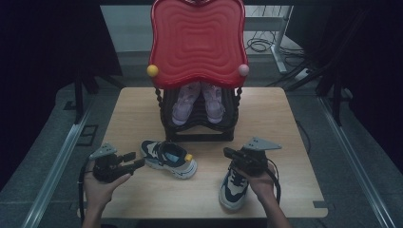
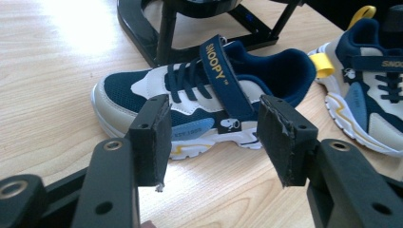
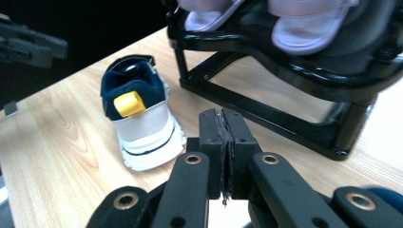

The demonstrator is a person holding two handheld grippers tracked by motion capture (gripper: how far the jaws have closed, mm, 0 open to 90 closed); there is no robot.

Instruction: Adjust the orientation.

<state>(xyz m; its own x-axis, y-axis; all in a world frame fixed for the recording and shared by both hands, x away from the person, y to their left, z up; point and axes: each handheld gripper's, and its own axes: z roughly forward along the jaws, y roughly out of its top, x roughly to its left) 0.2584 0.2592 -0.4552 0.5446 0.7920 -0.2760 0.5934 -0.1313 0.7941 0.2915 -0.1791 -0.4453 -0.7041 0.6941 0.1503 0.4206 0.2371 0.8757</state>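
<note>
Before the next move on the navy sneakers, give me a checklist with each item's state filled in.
1. Left gripper open: ok, nothing between its pads.
2. Right gripper shut, holding nothing: ok.
3. Left sneaker upright on the table: ok.
4. Right sneaker free of the right gripper: cannot tell, the hand covers its heel.
5. Lower shelf of the black rack free for the pair: not ok, pink shoes fill it.

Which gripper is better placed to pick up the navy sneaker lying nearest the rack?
Left. The left gripper stands open beside that sneaker, which sits framed between its pads in its own view. The right gripper is shut, pads together, above the other sneaker.
</note>
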